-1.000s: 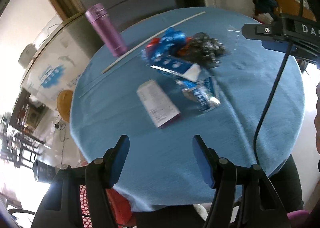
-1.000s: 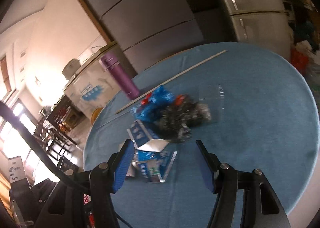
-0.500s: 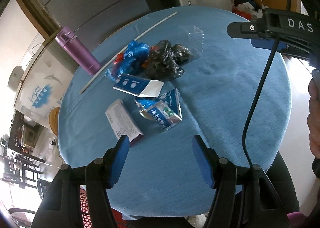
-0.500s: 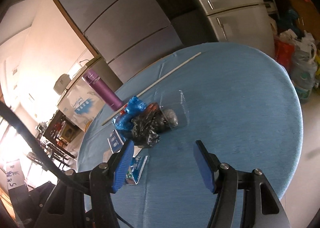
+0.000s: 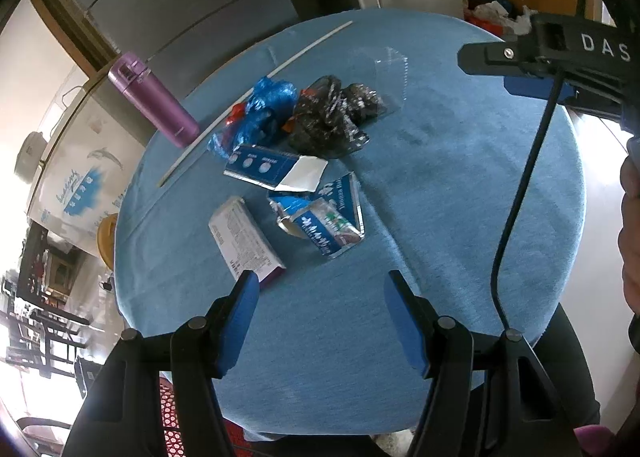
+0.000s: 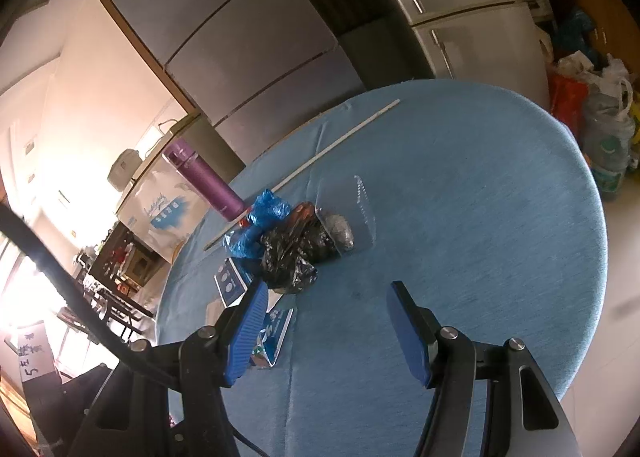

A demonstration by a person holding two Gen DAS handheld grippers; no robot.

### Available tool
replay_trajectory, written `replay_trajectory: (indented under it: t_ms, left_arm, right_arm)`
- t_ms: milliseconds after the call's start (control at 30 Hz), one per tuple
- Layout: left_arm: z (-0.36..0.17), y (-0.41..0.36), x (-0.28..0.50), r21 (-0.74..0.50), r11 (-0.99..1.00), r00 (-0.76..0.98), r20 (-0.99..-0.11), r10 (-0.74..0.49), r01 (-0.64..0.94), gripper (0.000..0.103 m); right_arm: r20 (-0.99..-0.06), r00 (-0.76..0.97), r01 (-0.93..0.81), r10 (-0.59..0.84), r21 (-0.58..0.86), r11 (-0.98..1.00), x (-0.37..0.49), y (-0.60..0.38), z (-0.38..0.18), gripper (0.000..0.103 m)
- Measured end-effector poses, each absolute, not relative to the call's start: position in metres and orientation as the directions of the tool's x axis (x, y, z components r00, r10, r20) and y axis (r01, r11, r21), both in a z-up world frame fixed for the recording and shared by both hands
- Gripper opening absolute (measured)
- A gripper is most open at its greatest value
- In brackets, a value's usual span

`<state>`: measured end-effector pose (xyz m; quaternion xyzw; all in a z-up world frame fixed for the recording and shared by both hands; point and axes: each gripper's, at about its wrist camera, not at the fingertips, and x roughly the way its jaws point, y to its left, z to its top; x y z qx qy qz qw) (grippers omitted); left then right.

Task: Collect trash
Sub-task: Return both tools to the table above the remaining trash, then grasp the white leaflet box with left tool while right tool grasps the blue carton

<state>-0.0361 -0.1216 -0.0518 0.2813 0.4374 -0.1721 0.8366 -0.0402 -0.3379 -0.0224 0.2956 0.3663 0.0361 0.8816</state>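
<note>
A round table (image 5: pixel 460 185) with a blue cloth fills the view ahead of both grippers. On it, ahead of the left gripper (image 5: pixel 320 321), lies a loose heap of trash: a black plastic bag (image 5: pixel 332 117) farthest off, a blue bag (image 5: pixel 260 113) to its left, a flat blue packet (image 5: pixel 272 169), a crushed carton (image 5: pixel 324 225) and, nearest the left finger, a white box (image 5: pixel 244 241). A purple bottle (image 5: pixel 154 99) stands beyond, far left.

Both the left gripper and the right gripper (image 6: pixel 326 327) hang with jaws apart and nothing between them. Nothing is collected yet; this looks like the approach. Next, one gripper must drop onto a single piece, probably the box or carton, and close.
</note>
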Motion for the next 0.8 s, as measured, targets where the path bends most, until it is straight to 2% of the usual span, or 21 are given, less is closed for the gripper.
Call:
replay_trajectory:
  t_ms: [400, 800]
  left_arm:
    - [-0.061, -0.027, 0.031, 0.235, 0.918, 0.511, -0.859, 0.043, 0.319, 0.066]
    - [-0.073, -0.011, 0.088, -0.004, 0.959, 0.383, -0.916, -0.117, 0.283, 0.066]
  right_arm:
    - [-0.686, 0.61, 0.102, 0.397, 0.564, 0.819, -0.004, -0.291, -0.057, 0.066]
    - [-0.734, 0.487, -0.092, 0.473, 0.496, 0.864, 0.026, -0.217, -0.086, 0.066]
